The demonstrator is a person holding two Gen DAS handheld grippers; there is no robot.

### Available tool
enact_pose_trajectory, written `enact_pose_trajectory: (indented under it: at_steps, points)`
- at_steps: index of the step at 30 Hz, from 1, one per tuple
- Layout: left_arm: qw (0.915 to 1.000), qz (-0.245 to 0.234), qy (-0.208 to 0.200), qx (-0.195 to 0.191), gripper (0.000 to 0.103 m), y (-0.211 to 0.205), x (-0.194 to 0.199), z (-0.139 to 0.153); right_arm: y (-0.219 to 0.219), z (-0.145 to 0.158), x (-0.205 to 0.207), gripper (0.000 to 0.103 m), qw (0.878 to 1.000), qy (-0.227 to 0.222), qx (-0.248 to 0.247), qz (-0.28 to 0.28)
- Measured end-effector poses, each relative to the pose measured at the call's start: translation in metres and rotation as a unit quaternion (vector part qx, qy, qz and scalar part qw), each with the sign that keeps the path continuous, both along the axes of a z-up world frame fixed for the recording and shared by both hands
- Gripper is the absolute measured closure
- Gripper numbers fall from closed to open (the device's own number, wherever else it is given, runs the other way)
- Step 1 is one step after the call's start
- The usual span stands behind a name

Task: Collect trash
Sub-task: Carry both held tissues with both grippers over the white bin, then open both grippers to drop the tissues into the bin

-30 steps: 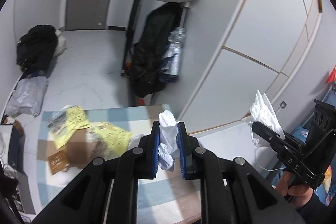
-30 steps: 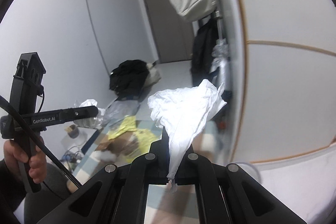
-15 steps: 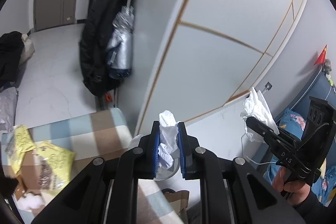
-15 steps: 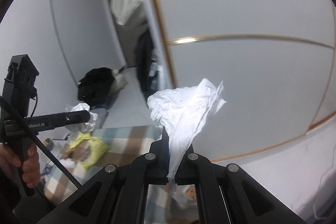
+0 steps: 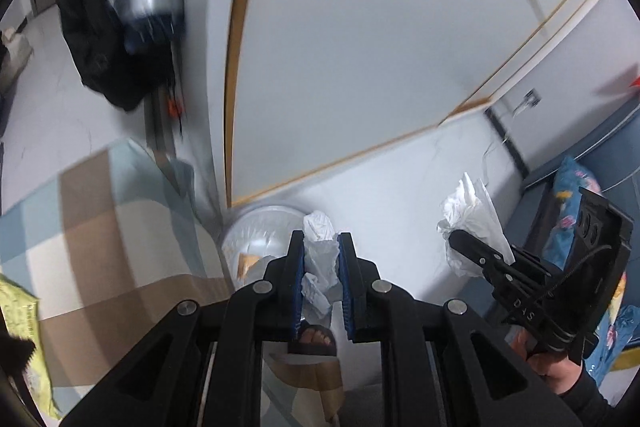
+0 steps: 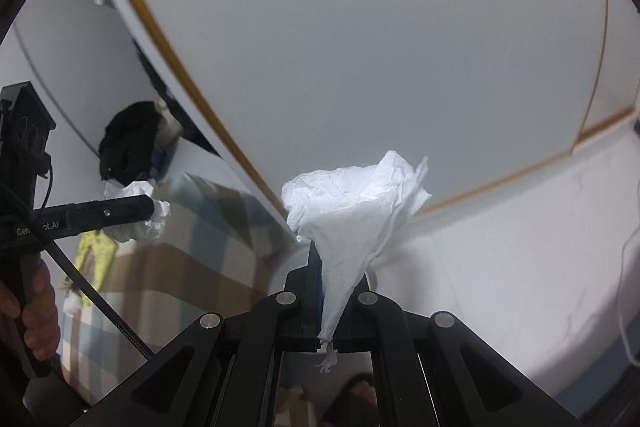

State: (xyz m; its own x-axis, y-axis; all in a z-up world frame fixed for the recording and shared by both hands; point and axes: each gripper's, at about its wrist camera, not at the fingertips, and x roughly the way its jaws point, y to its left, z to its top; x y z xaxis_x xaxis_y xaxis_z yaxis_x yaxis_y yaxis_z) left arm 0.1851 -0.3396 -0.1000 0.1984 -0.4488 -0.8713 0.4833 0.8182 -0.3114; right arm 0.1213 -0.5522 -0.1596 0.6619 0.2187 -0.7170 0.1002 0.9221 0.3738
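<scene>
My left gripper [image 5: 321,243] is shut on a crumpled white tissue [image 5: 319,255], held in the air above a round bin lined with a clear bag [image 5: 256,231] on the floor by the wall. My right gripper [image 6: 336,259] is shut on a larger white tissue [image 6: 356,203] that fans out above its fingers. In the left wrist view the right gripper [image 5: 460,239] holds that tissue [image 5: 472,215] to the right of the bin. In the right wrist view the left gripper [image 6: 154,207] shows at the left with its tissue [image 6: 138,215].
A table with a checked blue, brown and cream cloth [image 5: 100,227] stands left of the bin, with yellow wrappers [image 5: 20,315] on it. A white panelled wall [image 5: 360,47] rises behind. A dark coat [image 5: 100,27] hangs at the left. My sandalled foot [image 5: 314,339] is below.
Both grippers have swung right, away from the table and towards the wall, each still holding its tissue. The lined bin has come into view under the left gripper.
</scene>
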Motion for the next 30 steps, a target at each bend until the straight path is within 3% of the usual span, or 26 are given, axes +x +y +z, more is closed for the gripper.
enact_pose_trajectory:
  at_steps: [7,13,20,22,24,26,30]
  points:
    - [0.9962,-0.021,0.049,0.069,0.092,-0.025,0.013,-0.051,0.002,-0.069,0.031,0.101,0.995,0.076,0.045,0.034]
    - [0.9957,-0.026,0.068,0.057,0.092,-0.032,0.015,-0.059,0.021,-0.112,0.058,0.098,0.985,0.121,0.092,0.076]
    - [0.9920,-0.008,0.096,0.082,0.092,-0.035,0.030,-0.073,0.030,-0.155,0.082,0.098,0.973,0.164,0.130,0.102]
    - [0.9916,0.002,0.094,0.089,0.092,-0.036,0.034,-0.074,0.032,-0.161,0.086,0.091,0.971,0.168,0.137,0.099]
    - [0.9916,0.005,0.092,0.091,0.092,-0.037,0.036,-0.075,0.023,-0.167,0.080,0.065,0.969,0.174,0.146,0.093]
    - [0.9915,0.002,0.092,0.093,0.092,-0.039,0.034,-0.077,0.018,-0.171,0.076,0.051,0.969,0.170,0.161,0.084]
    - [0.9894,-0.001,0.101,0.104,0.092,-0.048,0.035,-0.085,0.014,-0.174,0.076,0.047,0.969,0.159,0.174,0.077]
